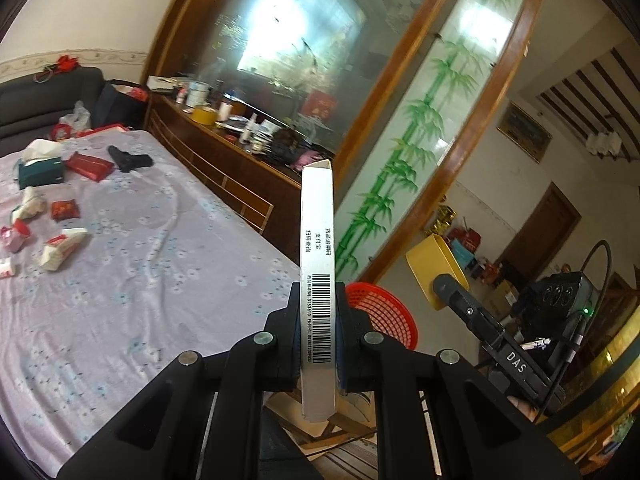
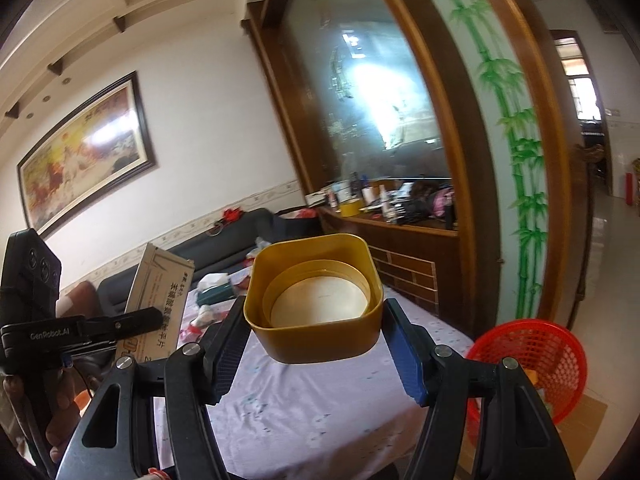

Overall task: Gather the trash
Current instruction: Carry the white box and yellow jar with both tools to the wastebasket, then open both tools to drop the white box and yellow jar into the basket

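My left gripper [image 1: 318,320] is shut on a flat white medicine box [image 1: 317,240] with a barcode, held upright in the air beside the table. The box also shows in the right wrist view [image 2: 158,300]. My right gripper [image 2: 314,344] is shut on a yellow square tub [image 2: 316,300], open side toward the camera; the tub shows in the left wrist view [image 1: 434,268] too. A red mesh basket [image 2: 528,364] stands low at the table's end, right of the tub; in the left wrist view the basket [image 1: 384,312] lies just past the box.
The table has a lilac floral cloth [image 1: 140,272]. On its far part lie crumpled tissues [image 1: 60,248], red packets [image 1: 64,209], a green tissue box [image 1: 40,170] and a black toy gun [image 1: 130,158]. A cluttered wooden sideboard [image 1: 240,152] runs along the table.
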A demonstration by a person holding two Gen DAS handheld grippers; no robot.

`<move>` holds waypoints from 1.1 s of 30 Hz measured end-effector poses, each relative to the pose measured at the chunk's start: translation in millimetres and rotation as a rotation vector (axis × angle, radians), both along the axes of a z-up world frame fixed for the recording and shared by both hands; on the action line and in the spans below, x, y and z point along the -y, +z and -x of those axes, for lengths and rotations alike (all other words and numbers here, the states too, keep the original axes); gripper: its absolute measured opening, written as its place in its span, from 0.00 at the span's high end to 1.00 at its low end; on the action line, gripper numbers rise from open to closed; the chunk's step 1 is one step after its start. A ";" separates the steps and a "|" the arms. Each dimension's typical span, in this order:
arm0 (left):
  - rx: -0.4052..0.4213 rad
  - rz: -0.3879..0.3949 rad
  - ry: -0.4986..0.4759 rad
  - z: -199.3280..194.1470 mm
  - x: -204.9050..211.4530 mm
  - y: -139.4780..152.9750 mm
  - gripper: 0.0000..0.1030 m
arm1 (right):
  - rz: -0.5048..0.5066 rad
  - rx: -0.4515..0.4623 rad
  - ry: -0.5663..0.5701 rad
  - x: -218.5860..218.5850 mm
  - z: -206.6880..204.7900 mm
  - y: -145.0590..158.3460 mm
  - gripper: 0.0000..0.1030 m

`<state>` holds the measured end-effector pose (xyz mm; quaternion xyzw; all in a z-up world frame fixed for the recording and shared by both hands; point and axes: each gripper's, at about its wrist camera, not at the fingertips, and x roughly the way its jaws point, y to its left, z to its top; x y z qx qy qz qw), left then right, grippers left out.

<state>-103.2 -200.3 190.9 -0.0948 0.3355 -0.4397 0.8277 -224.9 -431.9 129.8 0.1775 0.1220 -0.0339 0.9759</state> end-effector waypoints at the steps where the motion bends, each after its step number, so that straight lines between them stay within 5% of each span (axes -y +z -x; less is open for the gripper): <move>1: -0.006 0.002 -0.017 -0.6 6.0 -0.5 0.88 | -0.005 -0.002 -0.012 5.6 1.8 -0.8 0.32; 33: -0.093 -0.040 -0.394 -15.9 200.0 -33.4 0.88 | -0.111 -0.046 -0.292 126.1 44.7 -28.0 0.32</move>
